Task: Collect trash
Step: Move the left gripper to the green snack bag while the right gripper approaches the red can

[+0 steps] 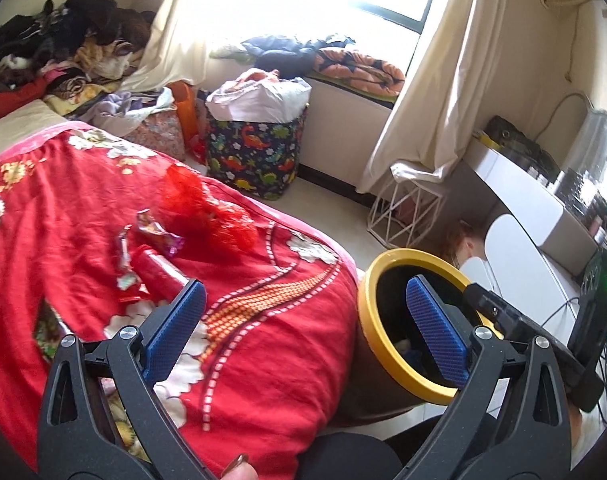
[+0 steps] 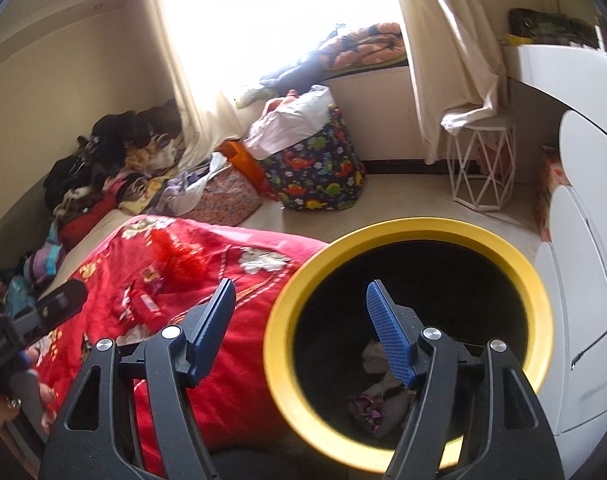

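Note:
Trash lies on the red flowered bedspread: a red tube wrapper, a crumpled foil wrapper, a silver wrapper and a red mesh net. A dark bin with a yellow rim stands beside the bed. My left gripper is open and empty above the bed edge, its left finger near the red tube. My right gripper is open and empty over the bin, where crumpled trash lies inside. The red tube and the net also show in the right wrist view.
A dinosaur-print fabric basket and an orange bag stand by the window wall. A white wire stool is under the curtain. A white desk is at right. Clothes are piled on the bed's far end.

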The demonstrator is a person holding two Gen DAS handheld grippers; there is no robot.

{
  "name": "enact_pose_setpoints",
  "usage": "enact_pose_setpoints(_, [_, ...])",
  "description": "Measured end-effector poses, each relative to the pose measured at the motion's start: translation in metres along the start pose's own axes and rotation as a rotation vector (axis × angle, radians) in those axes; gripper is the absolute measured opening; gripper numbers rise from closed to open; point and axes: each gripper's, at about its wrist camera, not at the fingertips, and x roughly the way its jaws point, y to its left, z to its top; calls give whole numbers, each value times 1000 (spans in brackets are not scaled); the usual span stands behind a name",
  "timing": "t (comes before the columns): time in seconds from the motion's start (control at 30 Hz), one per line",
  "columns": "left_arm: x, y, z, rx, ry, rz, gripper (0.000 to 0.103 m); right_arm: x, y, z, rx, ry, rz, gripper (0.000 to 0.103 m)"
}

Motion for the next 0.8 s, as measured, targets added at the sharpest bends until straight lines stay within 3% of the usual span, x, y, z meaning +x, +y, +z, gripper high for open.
enact_pose_setpoints(0.8, [-30,92,7,-158,-40,151,92,45,103,-9,-215,107,144,73])
